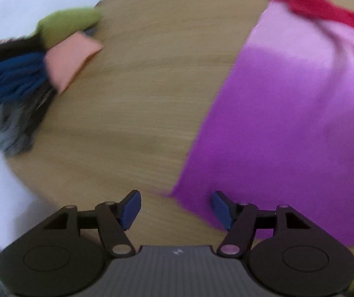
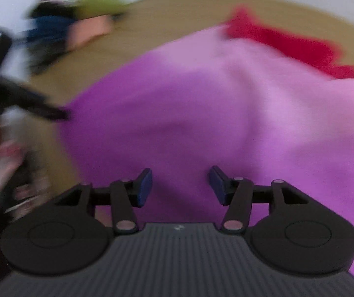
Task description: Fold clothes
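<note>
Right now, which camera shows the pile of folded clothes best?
The left wrist view. The pile of folded clothes sits at the table's left edge, and its green, peach, blue and grey layers can be told apart. In the right wrist view the pile is small, far off and badly blurred.

Open left tool (image 1: 175, 209), purple cloth (image 1: 288, 123), wooden table (image 1: 140, 99), folded pile (image 1: 28, 79)

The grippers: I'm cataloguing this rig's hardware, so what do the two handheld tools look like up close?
Both look alike. The left gripper and right gripper each have two black linkage fingers with silvery pivot pins, tipped with blue pads. The fingers hinge from round black housings flanking a dark grey ribbed body bearing a small pale mark. No cables show. No sleeve can be made out.
</note>
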`<state>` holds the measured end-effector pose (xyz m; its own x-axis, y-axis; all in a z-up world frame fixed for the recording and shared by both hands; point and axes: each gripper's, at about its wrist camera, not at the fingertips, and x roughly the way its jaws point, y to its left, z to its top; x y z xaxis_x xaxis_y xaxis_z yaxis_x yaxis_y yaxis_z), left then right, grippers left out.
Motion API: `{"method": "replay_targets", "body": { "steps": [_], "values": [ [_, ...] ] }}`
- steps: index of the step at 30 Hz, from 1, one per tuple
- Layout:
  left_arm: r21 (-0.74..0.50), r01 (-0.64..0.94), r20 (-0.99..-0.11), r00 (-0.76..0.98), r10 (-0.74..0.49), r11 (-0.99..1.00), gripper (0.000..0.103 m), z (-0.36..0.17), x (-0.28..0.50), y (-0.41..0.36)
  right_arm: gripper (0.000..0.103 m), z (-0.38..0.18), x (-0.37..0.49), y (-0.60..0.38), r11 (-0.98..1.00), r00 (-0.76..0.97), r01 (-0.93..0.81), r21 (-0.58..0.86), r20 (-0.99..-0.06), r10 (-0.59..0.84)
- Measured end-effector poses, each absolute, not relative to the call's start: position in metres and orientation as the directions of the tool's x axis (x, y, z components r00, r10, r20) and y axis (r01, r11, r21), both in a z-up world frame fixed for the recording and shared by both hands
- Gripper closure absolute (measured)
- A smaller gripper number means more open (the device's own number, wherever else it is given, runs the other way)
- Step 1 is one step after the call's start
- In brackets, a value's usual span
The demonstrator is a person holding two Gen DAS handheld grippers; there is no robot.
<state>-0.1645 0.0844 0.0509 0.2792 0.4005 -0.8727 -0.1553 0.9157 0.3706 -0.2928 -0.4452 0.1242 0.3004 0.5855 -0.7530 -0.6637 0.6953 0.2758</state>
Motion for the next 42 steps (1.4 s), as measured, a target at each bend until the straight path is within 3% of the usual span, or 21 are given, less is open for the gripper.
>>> {"method": "replay_targets", "body": {
  "steps": [2,6,11,18,21,24,25,26,27,32,34,36,39,41,42],
  "values": [
    [0.384,-0.190,-0.865,0.269,0.424,0.904,0.049,0.060,-0.166,0.096,0.051,0.128,-0.295,-0.436,0.644,0.249,-0.707,0.293,-0.749,0.614],
    [0.230,-0.165,-0.849,0.448,0.281,0.959,0.043,0.111,-0.136,0.096,0.051,0.157,-0.266,-0.452,0.710,0.428,-0.681,0.178,-0.690,0.584],
    [0.131,0.087,-0.778,0.626,0.048,0.988,0.037,0.134,-0.045,0.045,0.039,0.182,-0.169,-0.504,0.911,0.673,-0.410,0.045,-0.660,0.335],
    [0.105,0.351,-0.793,0.594,-0.135,0.930,0.036,0.102,0.075,-0.019,0.041,0.151,-0.060,-0.505,0.961,0.576,-0.263,0.084,-0.785,0.226],
    [0.058,0.469,-0.785,0.567,-0.250,0.881,0.035,0.097,0.091,-0.040,0.041,0.134,-0.044,-0.489,0.951,0.535,-0.307,0.044,-0.818,0.211],
    [0.122,0.512,-0.776,0.584,-0.241,0.850,0.034,0.080,0.094,-0.053,0.045,0.121,-0.035,-0.469,0.937,0.534,-0.349,-0.032,-0.828,0.170],
    [0.135,0.507,-0.780,0.584,-0.224,0.851,0.034,0.072,0.094,-0.053,0.055,0.120,-0.033,-0.465,0.932,0.541,-0.360,-0.042,-0.823,0.172],
    [0.142,0.494,-0.786,0.583,-0.206,0.858,0.035,0.065,0.096,-0.051,0.085,0.120,-0.029,-0.459,0.926,0.529,-0.376,-0.032,-0.828,0.186],
    [0.142,0.471,-0.789,0.585,-0.187,0.871,0.035,0.061,0.097,-0.056,0.098,0.123,-0.021,-0.454,0.927,0.519,-0.373,-0.035,-0.836,0.177],
    [0.112,0.349,-0.802,0.585,-0.123,0.930,0.031,0.042,0.104,-0.029,0.098,0.148,0.026,-0.440,0.924,0.616,-0.339,-0.178,-0.784,0.075],
    [0.108,0.301,-0.800,0.593,-0.096,0.948,0.029,0.040,0.109,-0.019,0.098,0.165,0.060,-0.433,0.943,0.707,-0.207,-0.261,-0.706,-0.040],
    [0.122,0.258,-0.788,0.612,-0.064,0.958,0.028,0.039,0.112,-0.012,0.096,0.186,0.098,-0.434,0.949,0.789,0.062,-0.308,-0.567,-0.236],
    [0.140,0.198,-0.777,0.629,-0.016,0.970,0.028,0.038,0.116,-0.004,0.094,0.201,0.128,-0.442,0.967,0.777,0.181,-0.181,-0.576,-0.254],
    [0.117,0.193,-0.777,0.629,-0.031,0.974,0.030,0.041,0.115,0.002,0.087,0.197,0.132,-0.439,0.998,0.707,0.059,-0.027,-0.704,-0.061],
    [0.093,0.194,-0.775,0.630,-0.051,0.977,0.030,0.042,0.113,0.005,0.076,0.192,0.127,-0.440,0.999,0.669,0.007,0.044,-0.742,0.028]
  ]
}}
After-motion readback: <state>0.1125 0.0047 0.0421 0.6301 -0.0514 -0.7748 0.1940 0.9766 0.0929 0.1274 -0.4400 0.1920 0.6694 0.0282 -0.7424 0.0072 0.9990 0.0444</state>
